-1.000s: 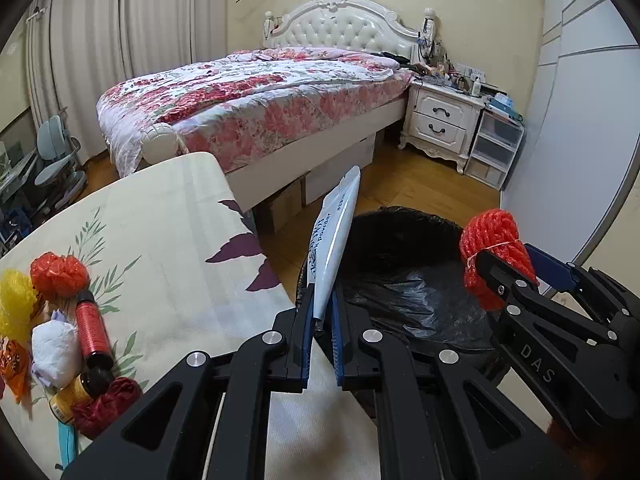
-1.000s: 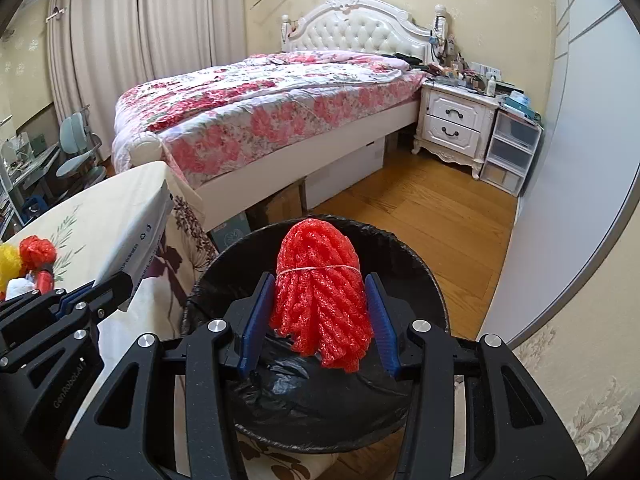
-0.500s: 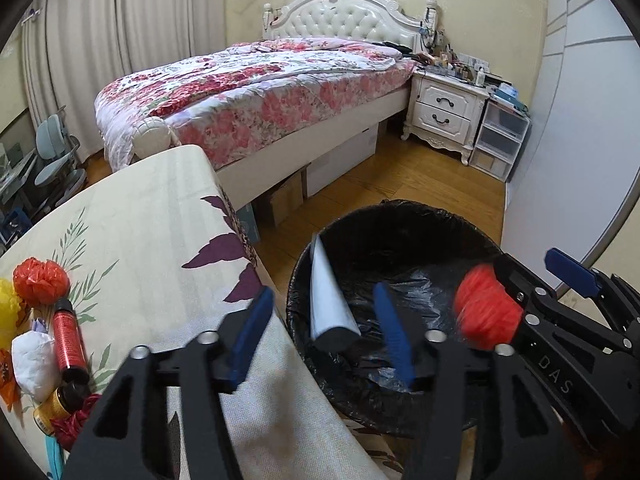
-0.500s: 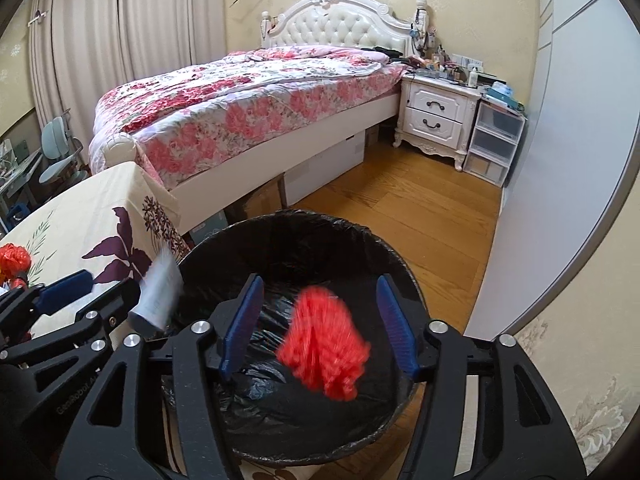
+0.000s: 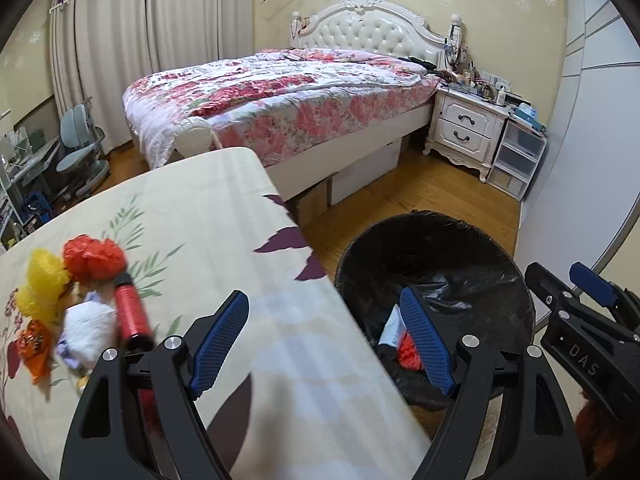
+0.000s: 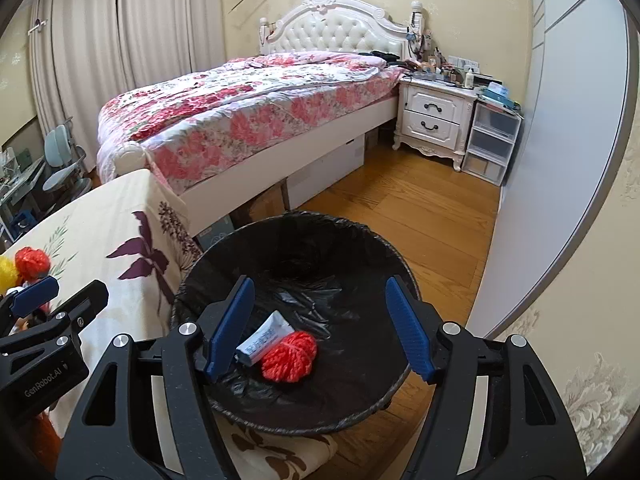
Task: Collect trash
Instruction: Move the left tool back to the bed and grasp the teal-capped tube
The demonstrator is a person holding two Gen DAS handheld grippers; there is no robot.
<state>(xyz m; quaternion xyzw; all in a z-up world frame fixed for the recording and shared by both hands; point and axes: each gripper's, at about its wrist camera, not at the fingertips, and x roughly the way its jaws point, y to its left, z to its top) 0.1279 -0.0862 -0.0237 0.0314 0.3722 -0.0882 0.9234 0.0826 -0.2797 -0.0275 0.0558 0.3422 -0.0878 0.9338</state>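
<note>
The left gripper [image 5: 326, 338], marked "GenRobot.AI", and the right gripper [image 6: 320, 328], marked "DAS", both stood with jaws spread wide and empty. The white printed tube [image 6: 262, 338] and red foam-net ball [image 6: 289, 356] lay touching in the black-lined round bin [image 6: 200, 264], right of the floral-cloth table [image 5: 224, 216] edge. More wrappers [image 5: 44, 280] and a red cylindrical bottle [image 5: 130, 312] lay at the table's left; its far half stood open.

The mouth of the bin [image 6: 402, 272] stood open from above, only a white tube [image 6: 262, 338] and a red net ball [image 6: 289, 356] lying at its bottom. The counter [image 5: 224, 208] edge pressed close on its left. A heap of trash [image 5: 80, 300] crowded the counter's left side; the rest lay bare.
</note>
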